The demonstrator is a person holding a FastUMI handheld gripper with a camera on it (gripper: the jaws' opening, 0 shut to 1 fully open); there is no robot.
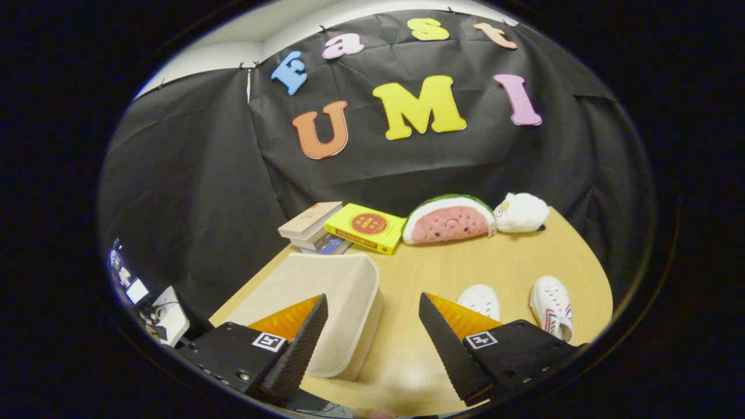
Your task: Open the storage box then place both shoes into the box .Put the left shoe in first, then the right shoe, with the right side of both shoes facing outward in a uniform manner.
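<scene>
A cream storage box with its lid closed sits on the wooden table, just ahead of my left finger, whose tip overlaps the box's near side. Two white shoes stand beyond my right finger: one shoe is partly hidden behind that finger, the other shoe with red and blue side stripes lies to its right. My gripper hovers above the table, open, with nothing between its fingers.
At the back of the table lie a stack of books, a yellow book, a watermelon plush and a white plush toy. Off the table's left edge sits some equipment with cables.
</scene>
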